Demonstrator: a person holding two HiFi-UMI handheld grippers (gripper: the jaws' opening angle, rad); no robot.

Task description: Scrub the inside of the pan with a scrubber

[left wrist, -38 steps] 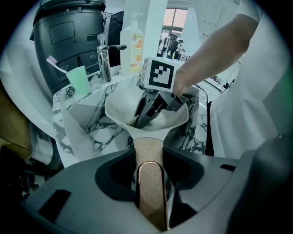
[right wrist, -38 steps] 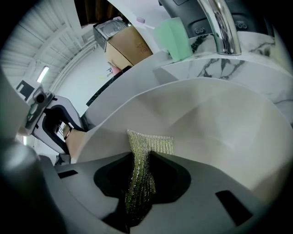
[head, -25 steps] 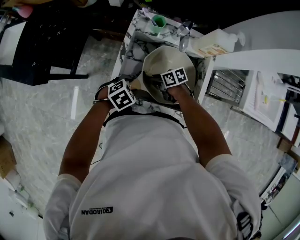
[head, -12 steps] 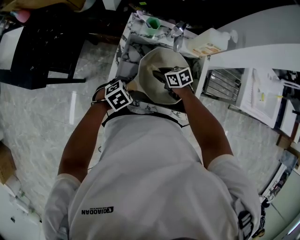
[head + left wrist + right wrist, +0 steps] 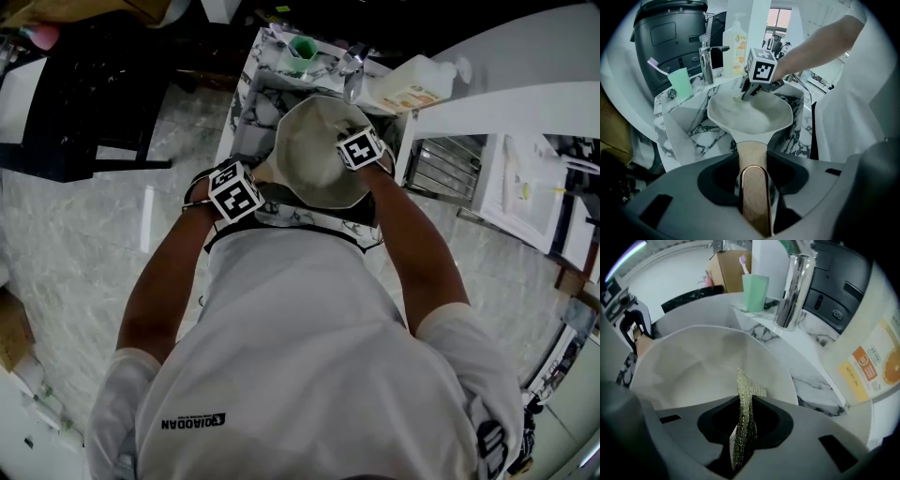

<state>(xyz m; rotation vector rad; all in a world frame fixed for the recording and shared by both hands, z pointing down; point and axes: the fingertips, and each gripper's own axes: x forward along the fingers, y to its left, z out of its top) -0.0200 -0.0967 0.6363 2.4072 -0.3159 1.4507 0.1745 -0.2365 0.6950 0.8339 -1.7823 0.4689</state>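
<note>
Left gripper view shows the left tongs (image 5: 754, 197) squeezed tight on the wooden handle (image 5: 752, 157) of the pan (image 5: 750, 117). The pan is held up over the marble sink (image 5: 689, 133) and tipped a little.

The right tongs (image 5: 745, 437) are closed on a thin, sparkly scrubber (image 5: 746, 399). Its tip pokes out over the pan. In the left gripper view the scrubber seems to touch the far inside wall of the pan, near the rim.

I think the scrubbing step is going on right now. Next, the scrubber should be pushed across the bottom and round the sides, with the handle held firm so the pan does not wobble. The scrubber is pinched by just a thin edge, so a hard push might make it slip.

The pan is pale inside. I see no food in it, only the scrubber. I cannot tell if it is wet.

On the counter behind the sink, a green cup (image 5: 680, 83) holds a toothbrush (image 5: 655, 64). A tap (image 5: 707, 58) and a soap bottle (image 5: 735, 44) stand beside it.
</note>
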